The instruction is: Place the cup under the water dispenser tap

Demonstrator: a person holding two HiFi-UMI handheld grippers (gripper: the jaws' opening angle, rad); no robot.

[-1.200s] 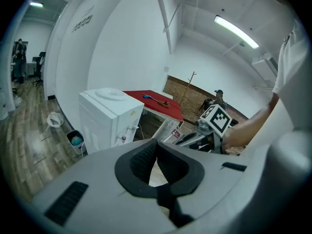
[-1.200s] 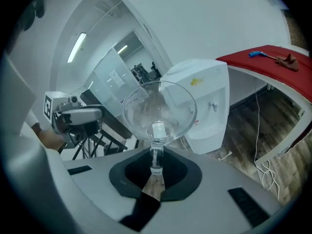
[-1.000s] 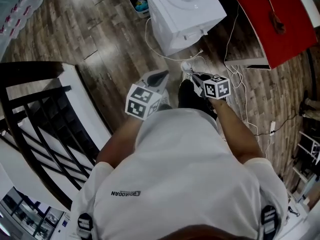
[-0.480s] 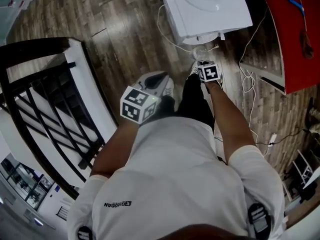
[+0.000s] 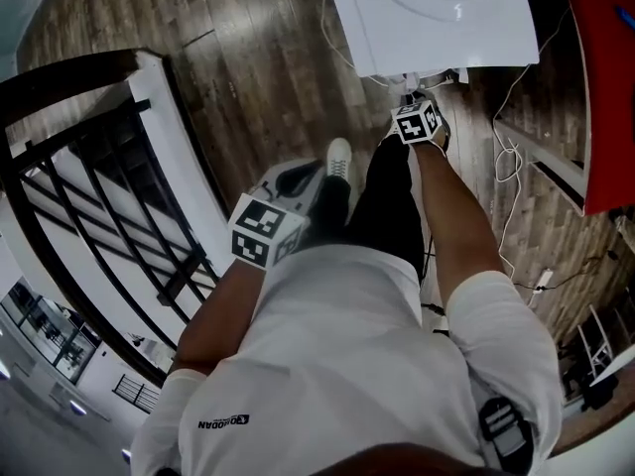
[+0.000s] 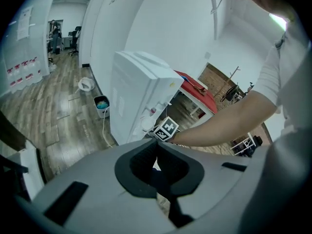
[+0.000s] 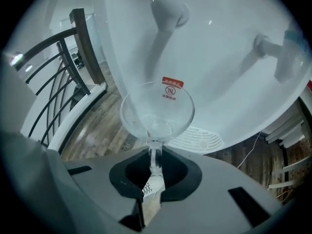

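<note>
- Right gripper [image 5: 421, 107] has dropped and pushed in toward the water dispenser [image 5: 437, 18] since a second ago; it was out over the floor by the shoes, and its marker cube now sits right at the dispenser's front edge in the head view.
- Left gripper [image 6: 157, 147] has sunk a bit and hangs by the person's left hip, well away from the dispenser.
- Right jaws are pinched on the stem of the cup [image 7: 157, 113], a clear stemmed glass, with its bowl sticking out past the tips.
- Cup bowl is up against the white front panel, roughly below the tap [image 7: 165, 11]; a second tap [image 7: 282, 57] sits off to its right.
- Drip tray grille [image 7: 200, 138] is just below and right of the bowl; can't tell whether the cup touches it.
- Left jaws are pressed together with nothing between them.
- Black railing [image 5: 89, 196] is on the left of the head view, and cables [image 5: 511, 157] trail over the wood floor on the right.
</note>
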